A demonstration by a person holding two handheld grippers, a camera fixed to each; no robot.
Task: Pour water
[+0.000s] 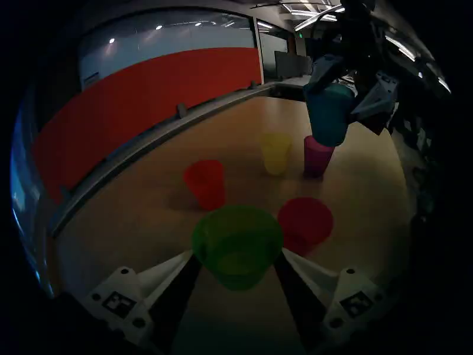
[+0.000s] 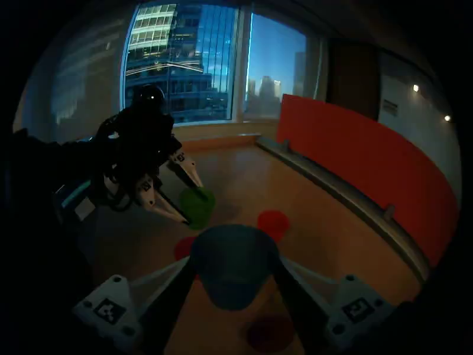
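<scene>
My left gripper (image 1: 236, 260) is shut on a green cup (image 1: 238, 245) that stands upright, low over the wooden table (image 1: 148, 213). Past it stand two red cups (image 1: 205, 182) (image 1: 305, 222), a yellow cup (image 1: 275, 152) and a magenta cup (image 1: 317, 155). The right gripper (image 1: 342, 102) holds a teal cup (image 1: 329, 112) in the air just above the magenta cup. In the right gripper view, my right gripper (image 2: 235, 265) is shut on the teal cup (image 2: 235, 269), with the magenta cup (image 2: 271, 332) below it. The left gripper (image 2: 188, 198) and green cup (image 2: 198, 206) are farther off.
A red-orange wall panel (image 1: 148, 94) and a grey rail (image 1: 177, 124) run along the table's far edge. Tall windows (image 2: 183, 65) stand beyond the table. A person's dark sleeve (image 2: 47, 171) reaches in behind the left gripper. Bare wood lies left of the cups.
</scene>
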